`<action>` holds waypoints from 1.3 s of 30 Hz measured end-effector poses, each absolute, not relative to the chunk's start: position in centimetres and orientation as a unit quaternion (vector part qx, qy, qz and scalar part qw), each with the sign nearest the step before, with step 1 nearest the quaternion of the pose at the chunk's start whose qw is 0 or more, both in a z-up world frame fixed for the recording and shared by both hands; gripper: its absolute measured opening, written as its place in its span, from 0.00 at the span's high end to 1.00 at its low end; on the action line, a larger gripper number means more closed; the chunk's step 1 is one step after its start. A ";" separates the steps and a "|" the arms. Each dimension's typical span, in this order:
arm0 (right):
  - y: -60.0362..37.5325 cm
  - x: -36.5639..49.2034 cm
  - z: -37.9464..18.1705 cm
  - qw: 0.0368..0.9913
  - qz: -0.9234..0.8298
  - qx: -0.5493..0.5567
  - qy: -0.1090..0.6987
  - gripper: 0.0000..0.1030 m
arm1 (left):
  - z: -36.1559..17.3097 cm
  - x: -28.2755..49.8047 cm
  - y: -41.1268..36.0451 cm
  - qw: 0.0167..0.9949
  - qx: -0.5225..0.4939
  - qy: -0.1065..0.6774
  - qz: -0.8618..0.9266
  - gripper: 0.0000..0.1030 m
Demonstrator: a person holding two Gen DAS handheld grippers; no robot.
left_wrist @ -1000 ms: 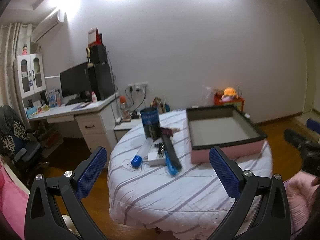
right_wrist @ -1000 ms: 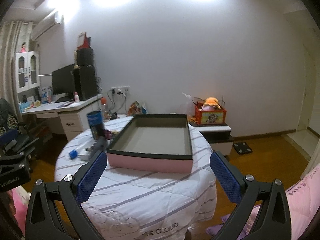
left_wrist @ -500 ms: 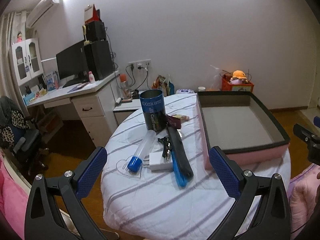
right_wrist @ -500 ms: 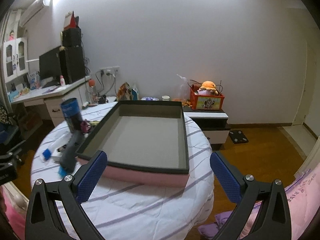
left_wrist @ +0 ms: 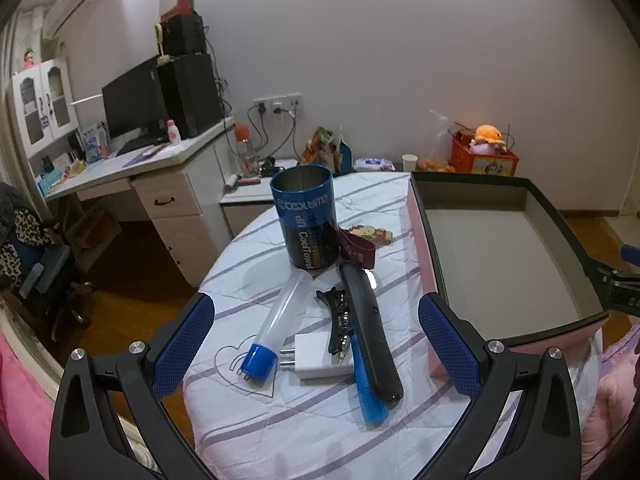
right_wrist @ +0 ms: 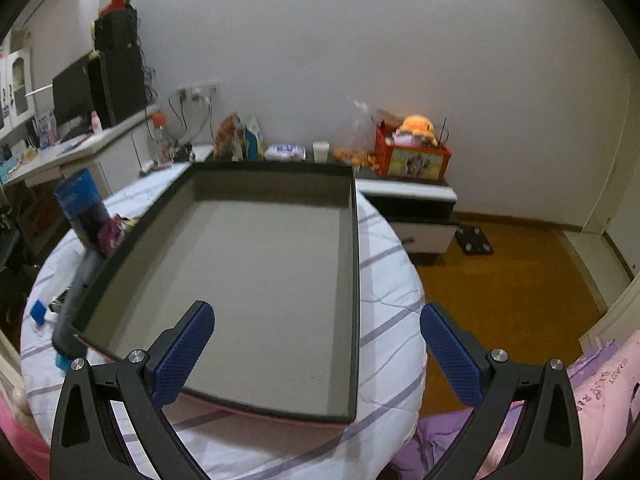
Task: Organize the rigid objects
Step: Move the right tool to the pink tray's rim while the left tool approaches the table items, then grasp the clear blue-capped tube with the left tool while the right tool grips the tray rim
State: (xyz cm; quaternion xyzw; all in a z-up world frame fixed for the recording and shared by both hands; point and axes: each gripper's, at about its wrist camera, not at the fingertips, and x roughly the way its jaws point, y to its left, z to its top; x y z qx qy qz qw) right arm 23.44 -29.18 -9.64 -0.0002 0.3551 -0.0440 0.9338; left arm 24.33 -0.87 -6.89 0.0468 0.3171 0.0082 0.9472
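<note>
Left wrist view: left gripper (left_wrist: 316, 344), jaws apart, hovers over the surface (left_wrist: 304, 428) above a clear tube (left_wrist: 280, 320), white charger (left_wrist: 316, 358), black clip (left_wrist: 338, 322) and dark wand (left_wrist: 370, 332), with the blue can (left_wrist: 306, 218) behind. Right gripper (right_wrist: 316, 350), jaws apart, hangs over the empty tray (right_wrist: 256, 280).

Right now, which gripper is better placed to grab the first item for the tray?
Left. The left gripper is open over the clutter: tube, charger. The right gripper hangs over the empty tray.
</note>
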 end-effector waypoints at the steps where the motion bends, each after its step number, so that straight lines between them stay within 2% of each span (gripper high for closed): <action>1: -29.4 24.0 -10.0 0.929 -0.044 0.000 0.367 0.00 | -7.0 24.5 -0.9 0.946 0.049 0.320 0.009 0.00; 9: -30.3 26.5 -12.1 0.900 -0.049 -0.036 0.432 0.00 | -7.7 26.0 -0.8 0.941 0.053 0.335 0.012 0.00; 11: -30.7 27.3 -12.9 0.890 -0.024 -0.015 0.455 0.08 | -7.9 26.2 -0.8 0.940 0.056 0.337 0.013 0.00; 13: -31.0 28.0 -13.8 0.878 0.009 0.013 0.479 0.34 | -8.0 26.3 -0.6 0.939 0.056 0.339 0.010 0.00; 16: -31.1 28.5 -14.6 0.869 0.005 0.008 0.495 0.44 | -8.1 26.2 0.3 0.938 0.043 0.344 0.001 0.00; 25: -31.5 28.9 -15.0 0.858 0.023 -0.008 0.513 0.50 | -9.9 26.4 2.6 0.925 0.015 0.379 0.005 0.00; 33: -30.8 27.6 -14.9 0.854 0.058 -0.046 0.515 0.61 | -10.9 26.5 4.0 0.919 0.002 0.394 -0.020 0.00; 39: -31.7 27.1 -14.8 0.853 0.065 -0.035 0.517 0.76 | -11.8 28.1 6.5 0.915 -0.002 0.403 -0.017 0.00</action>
